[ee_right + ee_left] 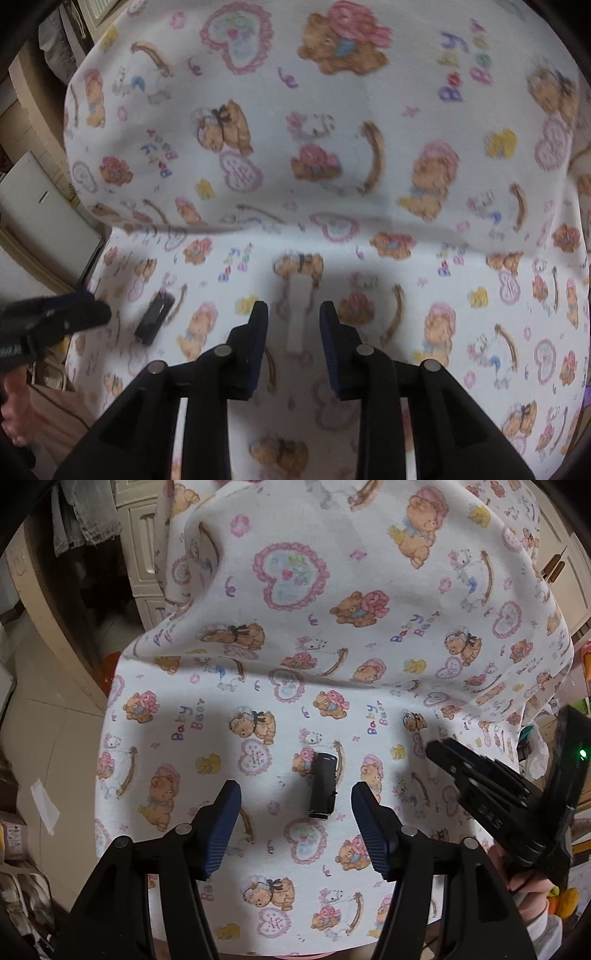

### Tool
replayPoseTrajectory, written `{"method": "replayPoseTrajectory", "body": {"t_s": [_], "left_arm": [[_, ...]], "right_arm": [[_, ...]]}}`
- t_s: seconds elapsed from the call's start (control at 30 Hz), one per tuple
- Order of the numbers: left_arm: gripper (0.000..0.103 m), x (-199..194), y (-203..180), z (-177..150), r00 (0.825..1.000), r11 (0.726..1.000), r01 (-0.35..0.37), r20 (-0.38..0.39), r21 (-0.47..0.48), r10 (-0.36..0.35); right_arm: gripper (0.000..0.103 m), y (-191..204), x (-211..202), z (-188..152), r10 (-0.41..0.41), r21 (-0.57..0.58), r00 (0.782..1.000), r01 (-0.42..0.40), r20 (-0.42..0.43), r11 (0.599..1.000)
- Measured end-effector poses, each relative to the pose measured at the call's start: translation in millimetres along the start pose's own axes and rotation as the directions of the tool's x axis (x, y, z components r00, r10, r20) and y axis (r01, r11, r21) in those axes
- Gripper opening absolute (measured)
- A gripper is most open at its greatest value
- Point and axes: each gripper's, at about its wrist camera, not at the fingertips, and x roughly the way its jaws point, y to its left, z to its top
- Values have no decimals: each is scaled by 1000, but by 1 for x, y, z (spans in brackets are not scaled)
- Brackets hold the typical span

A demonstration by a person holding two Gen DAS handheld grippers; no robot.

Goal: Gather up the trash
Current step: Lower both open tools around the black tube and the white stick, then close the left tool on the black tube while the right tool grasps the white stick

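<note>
Between our left hand-held gripper (295,805) fingers, spread wide and empty, lies a small black cylinder (322,785) on the bear-print sheet (369,635), long axis running up-frame. Our right hand-held gripper (293,314), also open, frames a white stick (298,314).

Two trash items, both lying flat on the bear-print sheet (258,709). First is a small dark cylindrical piece (322,787), matte black with a shinier lower end, long axis running roughly toward and away from the left wrist camera; it also shows in the right wrist view, tilted. Second is a pale whitish oblong strip (298,314), blurred, lengthwise along the right wrist view, well apart from the dark piece.
</note>
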Motion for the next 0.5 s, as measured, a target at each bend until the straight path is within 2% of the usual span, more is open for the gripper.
{"method": "replayPoseTrajectory", "body": {"t_s": [0.2, 0.27, 0.4, 0.43, 0.5], "left_arm": [[61, 15, -12, 2, 998, 999, 36, -50, 28, -34], [61, 22, -16, 3, 998, 999, 32, -63, 30, -30], [58, 33, -23, 7, 996, 999, 32, -80, 35, -30], [55, 35, -24, 7, 996, 999, 28, -83, 37, -25], [35, 38, -26, 6, 996, 999, 16, -85, 40, -13]], "right_arm": [[25, 0, 17, 10, -75, 31, 997, 75, -1, 997], [15, 3, 21, 10, -92, 11, 996, 92, -6, 996], [14, 8, 17, 9, -102, -26, 995, 102, 9, 994], [14, 7, 14, 9, -95, -27, 995, 95, 12, 995], [14, 3, 8, 9, -64, -8, 998, 64, 16, 998]]}}
